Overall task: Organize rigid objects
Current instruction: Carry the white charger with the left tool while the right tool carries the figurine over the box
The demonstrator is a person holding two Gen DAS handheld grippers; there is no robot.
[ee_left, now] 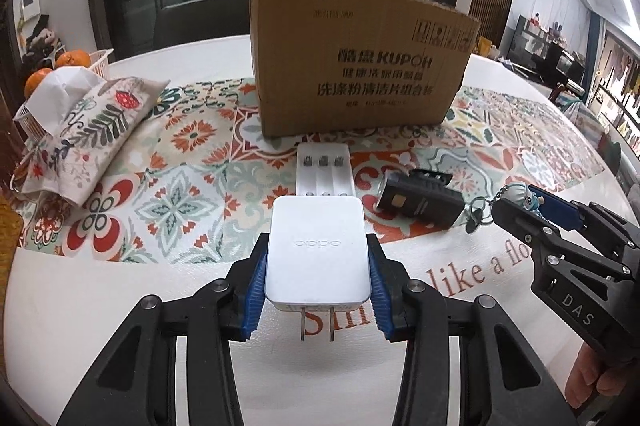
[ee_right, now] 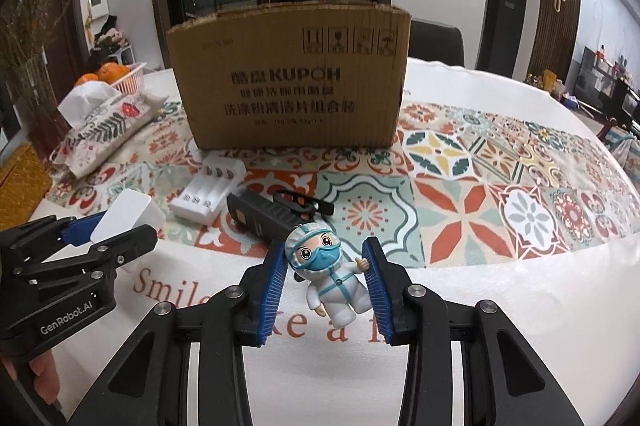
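My left gripper (ee_left: 318, 250) is shut on a white OPPO charger (ee_left: 318, 254), prongs toward the camera, held above the table; it also shows in the right wrist view (ee_right: 128, 216). My right gripper (ee_right: 326, 262) is shut on a small white-suited figurine keychain (ee_right: 332, 278), also seen from the left wrist (ee_left: 524, 200). A white battery charger (ee_left: 325, 168) and a black device (ee_left: 418, 202) lie on the patterned mat in front of an open cardboard box (ee_left: 356, 74), which also shows in the right wrist view (ee_right: 292, 82).
A floral tissue pouch (ee_left: 84, 134) and a white basket of oranges (ee_left: 68, 62) sit at the left. The round table has a white cloth (ee_left: 120, 306) with red lettering at the near edge. A dark chair (ee_right: 436, 42) stands behind the table.
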